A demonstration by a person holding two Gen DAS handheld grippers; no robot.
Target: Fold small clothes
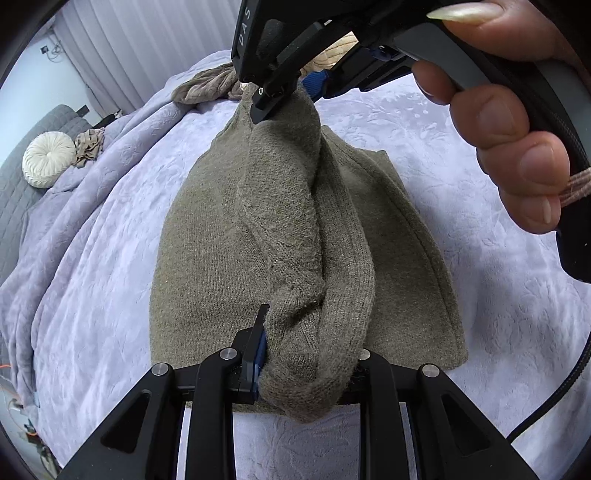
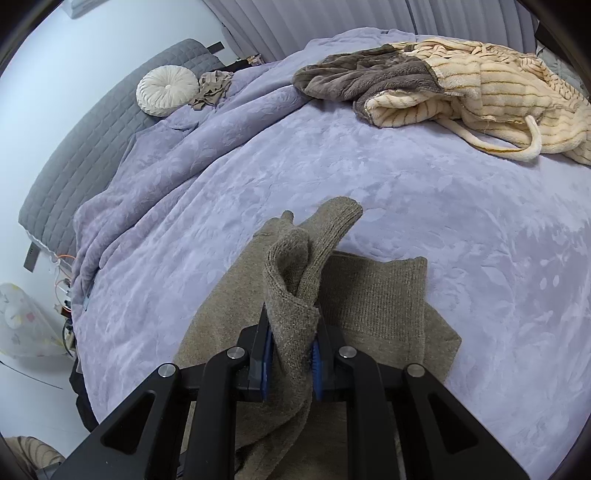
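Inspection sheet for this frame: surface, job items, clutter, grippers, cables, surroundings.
Surface: lavender blanket over a bed, rumpled at the left edge.
Job's things: olive knit garment lying on the blanket, one edge lifted at two points.
Clutter: cream and brown fleece robe heaped at the far side; round white cushion; small beige cloth beside the cushion.
Grippers: left gripper and right gripper both shut on the garment.
Cables: black cable by the right hand.
Surroundings: grey curtain; grey quilted headboard.

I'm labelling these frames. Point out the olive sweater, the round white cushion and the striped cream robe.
olive sweater (image 1: 207, 236): left wrist view, flat knit body.
round white cushion (image 2: 167, 89): right wrist view, centre button.
striped cream robe (image 2: 491, 88): right wrist view, ribbed middle.
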